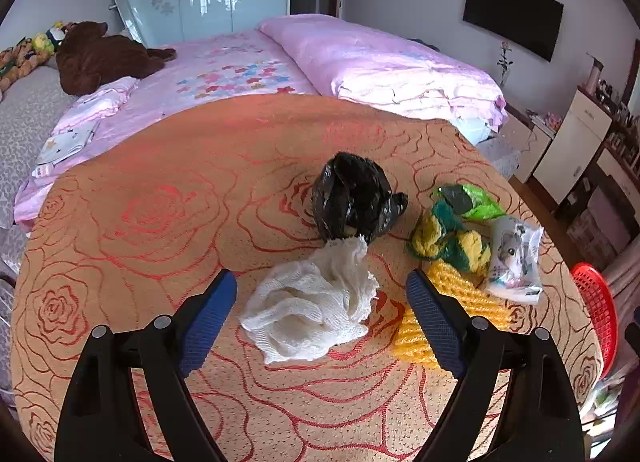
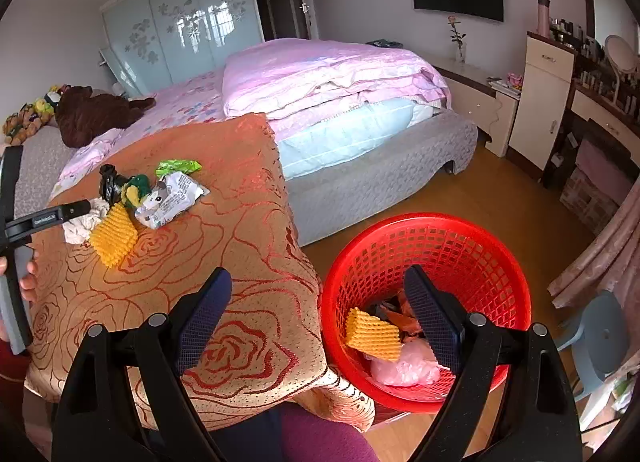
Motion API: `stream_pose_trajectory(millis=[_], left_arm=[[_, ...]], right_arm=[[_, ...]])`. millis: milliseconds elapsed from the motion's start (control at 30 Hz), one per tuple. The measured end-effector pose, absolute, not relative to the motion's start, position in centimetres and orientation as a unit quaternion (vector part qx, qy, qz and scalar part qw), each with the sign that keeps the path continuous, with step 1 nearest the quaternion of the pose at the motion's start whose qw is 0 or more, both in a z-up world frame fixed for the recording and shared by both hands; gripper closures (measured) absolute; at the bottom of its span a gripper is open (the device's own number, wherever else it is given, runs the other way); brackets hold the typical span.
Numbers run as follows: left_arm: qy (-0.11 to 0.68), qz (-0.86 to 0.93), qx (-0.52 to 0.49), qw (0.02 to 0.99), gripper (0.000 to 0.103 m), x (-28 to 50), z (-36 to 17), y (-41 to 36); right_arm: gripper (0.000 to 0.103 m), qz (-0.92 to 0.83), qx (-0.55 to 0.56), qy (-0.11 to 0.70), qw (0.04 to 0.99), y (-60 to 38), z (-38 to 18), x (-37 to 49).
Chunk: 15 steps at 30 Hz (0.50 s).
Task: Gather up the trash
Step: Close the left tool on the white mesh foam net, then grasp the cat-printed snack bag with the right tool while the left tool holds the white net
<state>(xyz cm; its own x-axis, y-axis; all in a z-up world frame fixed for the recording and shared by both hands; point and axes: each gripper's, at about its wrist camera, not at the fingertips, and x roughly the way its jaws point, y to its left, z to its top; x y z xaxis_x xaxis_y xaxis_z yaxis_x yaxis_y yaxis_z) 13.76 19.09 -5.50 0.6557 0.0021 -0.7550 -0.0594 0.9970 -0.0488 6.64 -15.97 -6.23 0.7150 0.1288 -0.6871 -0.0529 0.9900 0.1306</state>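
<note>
L gripper (image 1: pixel 322 316) jaws wide, framing white foam net (image 1: pixel 310 308) on table w/ rose cloth (image 1: pixel 140 230). Centre over net, drop low, pinch bulk, avoid yellow net (image 1: pixel 460 294). R gripper (image 2: pixel 318 318) wide, empty, near red basket (image 2: pixel 472 238).

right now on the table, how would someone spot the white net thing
On the rose-patterned tablecloth, look in the trash pile just below the crumpled black plastic bag. The white mesh net lies there, left of the yellow foam net; it is the only white, limp, crumpled piece.
</note>
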Motion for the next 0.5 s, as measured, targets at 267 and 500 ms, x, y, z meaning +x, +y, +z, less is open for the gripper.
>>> stream_pose_trajectory(millis=[267, 500], left_arm=[[0.415, 0.019, -0.035, 0.909, 0.068, 13.6, -6.6, 19.2], [0.399, 0.032, -0.01, 0.916, 0.073, 10.4, -6.0, 18.6]], right_arm=[[0.018, 0.058, 0.043, 0.383, 0.921, -15.0, -6.8, 7.1], [0.018, 0.078, 0.039, 0.381, 0.92, -12.3, -6.4, 8.4]])
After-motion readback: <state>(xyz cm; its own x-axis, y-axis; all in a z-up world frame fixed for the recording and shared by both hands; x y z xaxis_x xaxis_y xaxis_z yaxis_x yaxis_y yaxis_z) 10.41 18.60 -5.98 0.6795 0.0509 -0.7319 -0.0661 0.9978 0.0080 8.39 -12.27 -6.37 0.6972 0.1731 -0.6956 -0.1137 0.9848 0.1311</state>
